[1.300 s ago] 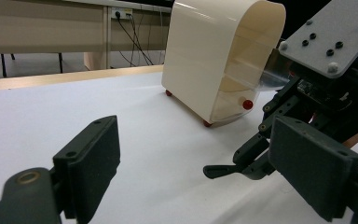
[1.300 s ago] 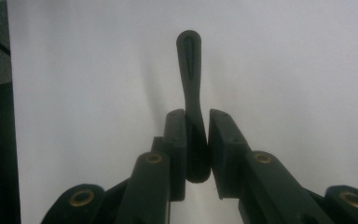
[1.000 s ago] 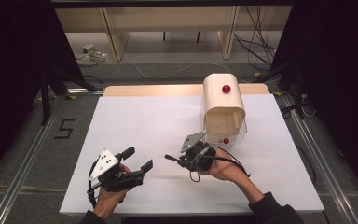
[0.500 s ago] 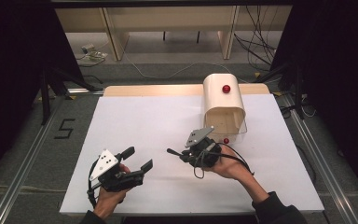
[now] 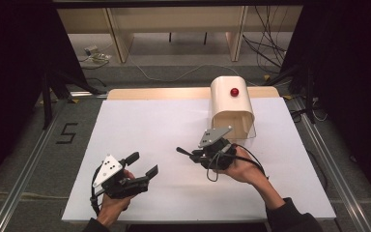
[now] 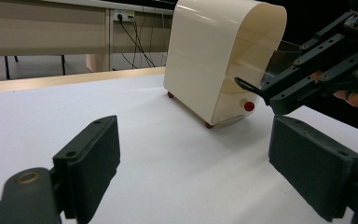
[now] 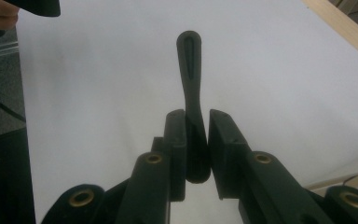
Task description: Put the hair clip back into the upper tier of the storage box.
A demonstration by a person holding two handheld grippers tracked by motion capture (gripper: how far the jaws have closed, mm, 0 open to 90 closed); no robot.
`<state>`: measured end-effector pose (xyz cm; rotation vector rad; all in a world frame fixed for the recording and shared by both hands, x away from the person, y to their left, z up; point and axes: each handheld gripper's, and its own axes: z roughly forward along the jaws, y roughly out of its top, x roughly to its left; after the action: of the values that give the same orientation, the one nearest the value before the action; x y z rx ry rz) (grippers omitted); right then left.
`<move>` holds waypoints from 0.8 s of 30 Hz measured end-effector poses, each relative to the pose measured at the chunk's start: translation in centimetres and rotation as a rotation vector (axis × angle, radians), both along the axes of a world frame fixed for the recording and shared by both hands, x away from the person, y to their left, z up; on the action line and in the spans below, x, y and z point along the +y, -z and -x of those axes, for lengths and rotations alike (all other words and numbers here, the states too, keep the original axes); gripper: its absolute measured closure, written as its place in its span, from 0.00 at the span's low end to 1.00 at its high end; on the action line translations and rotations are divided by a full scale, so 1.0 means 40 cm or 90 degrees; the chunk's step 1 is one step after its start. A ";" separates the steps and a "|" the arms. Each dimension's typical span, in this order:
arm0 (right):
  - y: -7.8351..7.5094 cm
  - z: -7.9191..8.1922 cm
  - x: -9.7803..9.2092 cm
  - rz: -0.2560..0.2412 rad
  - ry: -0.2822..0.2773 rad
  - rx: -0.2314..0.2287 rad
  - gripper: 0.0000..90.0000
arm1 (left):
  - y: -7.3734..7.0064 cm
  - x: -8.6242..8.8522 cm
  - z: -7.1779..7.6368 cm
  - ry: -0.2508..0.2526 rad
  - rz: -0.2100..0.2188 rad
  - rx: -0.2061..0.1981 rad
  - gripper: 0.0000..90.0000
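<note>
Now the right gripper (image 5: 189, 153) has its jaws clamped on a slim black handle (image 7: 190, 88), held low over the white table (image 5: 140, 130), just in front of the cream bread box (image 5: 231, 106) with its red knob. The left gripper (image 5: 142, 166) hovers near the table's front edge, well apart from the box, jaws spread wide and gripping nothing

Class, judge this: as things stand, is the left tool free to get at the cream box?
Probably yes. The left tool is open and holds nothing, and bare white table lies between it and the cream box.
</note>
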<state>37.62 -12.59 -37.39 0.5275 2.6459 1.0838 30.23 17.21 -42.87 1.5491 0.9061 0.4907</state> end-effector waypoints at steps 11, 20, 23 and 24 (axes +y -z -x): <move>-0.037 0.002 -0.031 -0.020 0.013 -0.022 0.87 | 0.000 0.001 0.002 0.005 0.004 -0.005 0.18; -0.057 0.000 -0.055 -0.032 0.028 -0.034 0.87 | 0.004 0.000 0.001 0.001 -0.009 -0.010 0.17; -0.065 0.000 -0.063 -0.036 0.033 -0.037 0.87 | 0.004 0.001 0.000 0.001 -0.010 -0.013 0.17; -0.067 0.000 -0.066 -0.037 0.036 -0.039 0.87 | 0.004 0.000 0.001 0.000 -0.011 -0.012 0.17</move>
<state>37.63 -15.22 -34.69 0.5680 2.5375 1.1445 30.20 17.22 -43.04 1.5586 0.8893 0.5129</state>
